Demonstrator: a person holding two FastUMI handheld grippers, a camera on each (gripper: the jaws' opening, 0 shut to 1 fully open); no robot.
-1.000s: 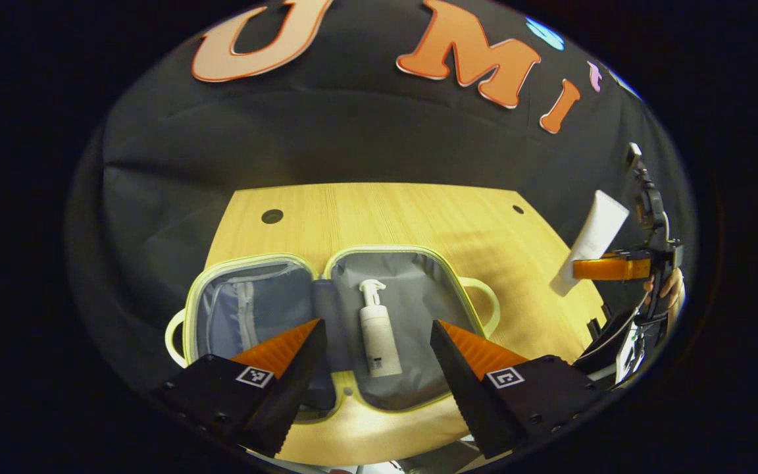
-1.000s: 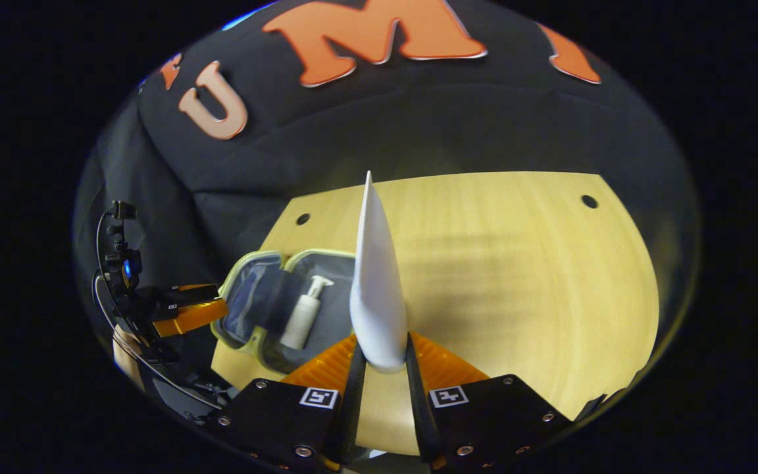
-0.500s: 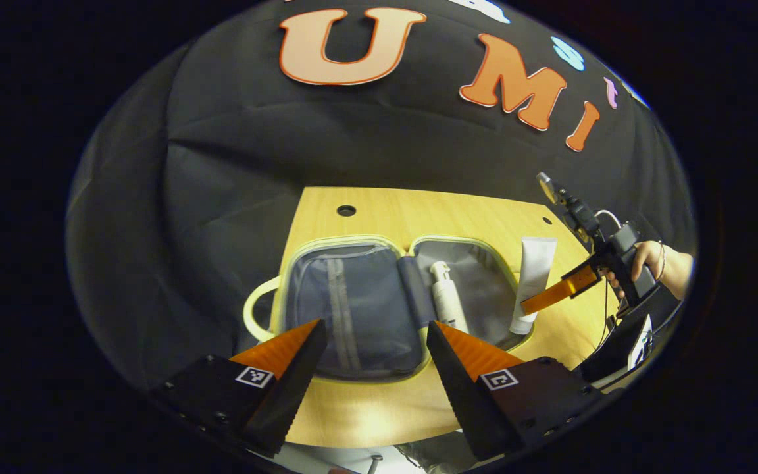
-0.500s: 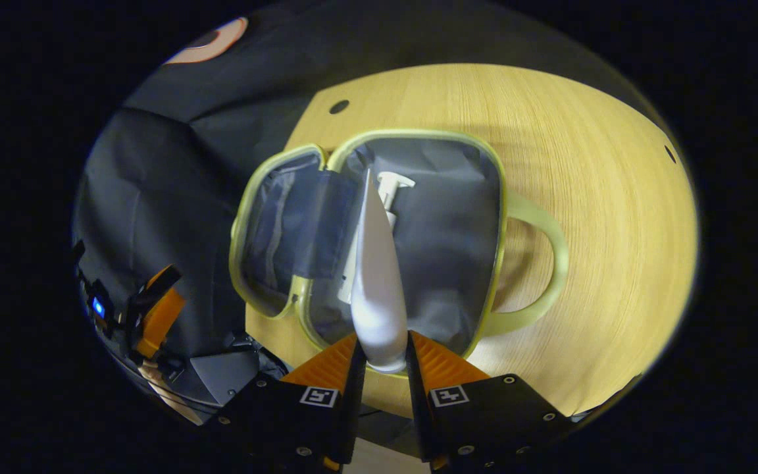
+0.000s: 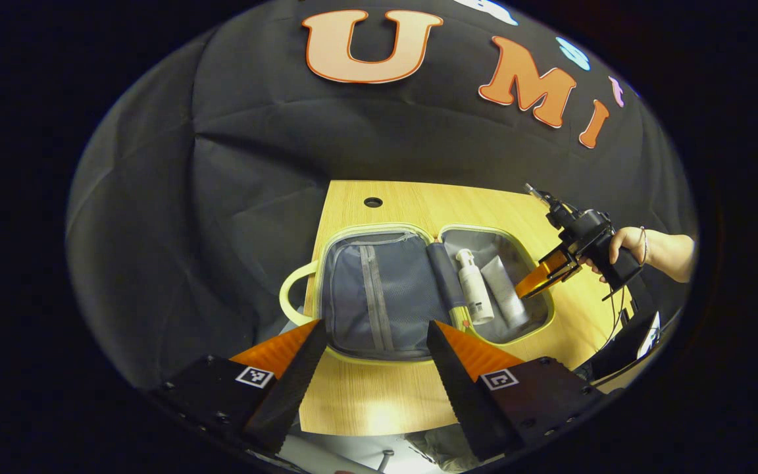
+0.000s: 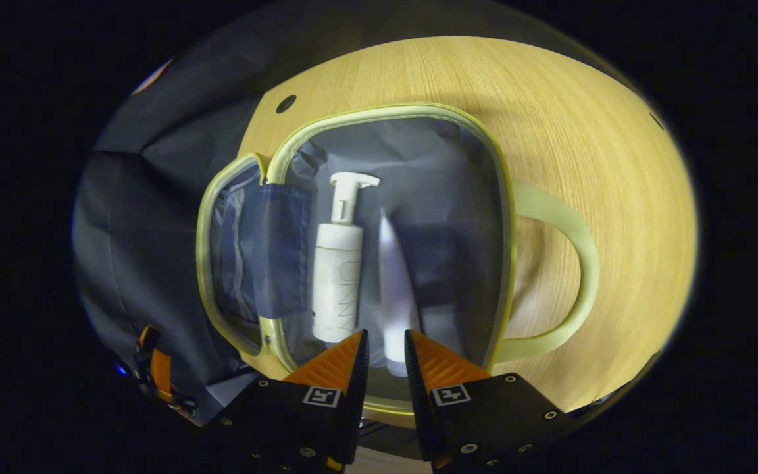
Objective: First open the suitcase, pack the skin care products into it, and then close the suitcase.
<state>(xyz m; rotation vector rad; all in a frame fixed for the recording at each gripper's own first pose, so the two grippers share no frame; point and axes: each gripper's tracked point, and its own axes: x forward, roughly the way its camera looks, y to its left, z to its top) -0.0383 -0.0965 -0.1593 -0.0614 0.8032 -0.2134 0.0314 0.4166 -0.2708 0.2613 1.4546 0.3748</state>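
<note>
change since earlier frame: right gripper [image 6: 384,342] has carried the white tube [image 6: 393,289] down from upright above the case to lying in the suitcase [image 6: 418,115]; tube looks blurred, likely just let go.
right claw state: fingers narrowly parted around the tube's near end; firm pinch cannot be told, contact looks loose or ended.
left claw state: left gripper [image 5: 374,342] spread wide, holding nothing, hovering over the near edge of the table [image 5: 366,401].
task items: pump bottle [image 6: 338,276] lies flat in the right half of the open case, nozzle toward 12 o'clock; tube lies just beside it, on its 3 o'clock side in the right gripper view.
case: opened flat, both halves lining-up; mesh half [image 5: 379,289] sits at 9 o'clock of the packed half in the left gripper view; handle [image 6: 566,270] at 3 o'clock in the right gripper view.
step in hand: releasing the tube, judged nearly done.
advice: part the fingers fully, withdraw toward 6 o'clock and upward, avoid dragging the tube or nudging the bottle; confirm both lie inside the rim before closing.
</note>
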